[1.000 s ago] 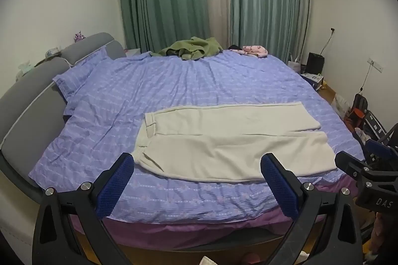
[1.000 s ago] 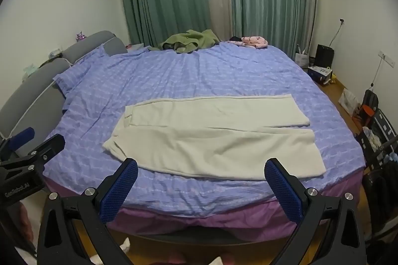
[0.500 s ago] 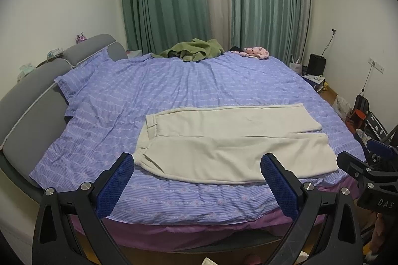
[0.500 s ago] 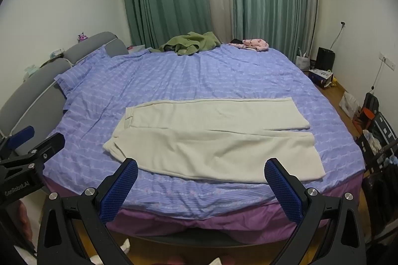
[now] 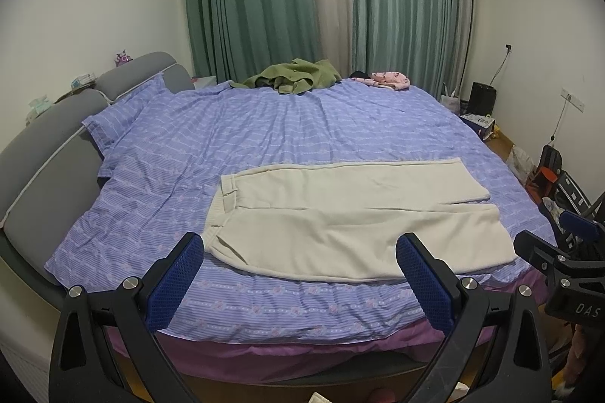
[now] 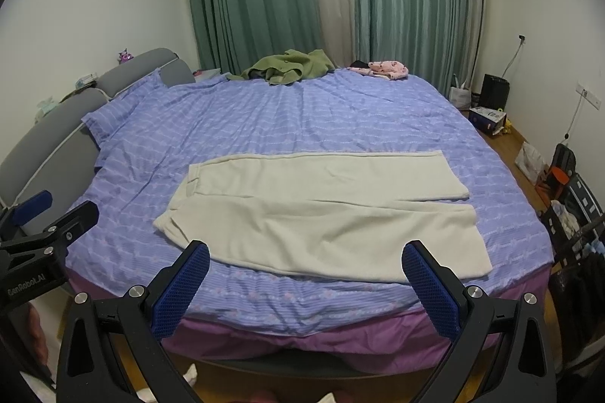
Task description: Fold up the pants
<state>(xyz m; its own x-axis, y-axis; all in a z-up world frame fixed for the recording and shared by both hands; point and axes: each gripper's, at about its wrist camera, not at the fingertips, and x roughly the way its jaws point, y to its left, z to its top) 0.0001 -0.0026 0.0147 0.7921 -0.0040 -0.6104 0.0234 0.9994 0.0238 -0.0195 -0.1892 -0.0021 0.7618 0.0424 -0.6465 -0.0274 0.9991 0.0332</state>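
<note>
The cream pants (image 5: pixel 351 221) lie spread flat across the lower middle of the frame on the purple striped bedspread (image 5: pixel 264 138), waistband toward the left, legs side by side. Nothing is folded yet, so this looks like the approach. The left gripper (image 5: pixel 300 274) and right gripper (image 6: pixel 306 278) both hang spread wide and empty; next they need to reach an edge. Visible lettering reads "DAS" and "GenRobot.AI".
</note>
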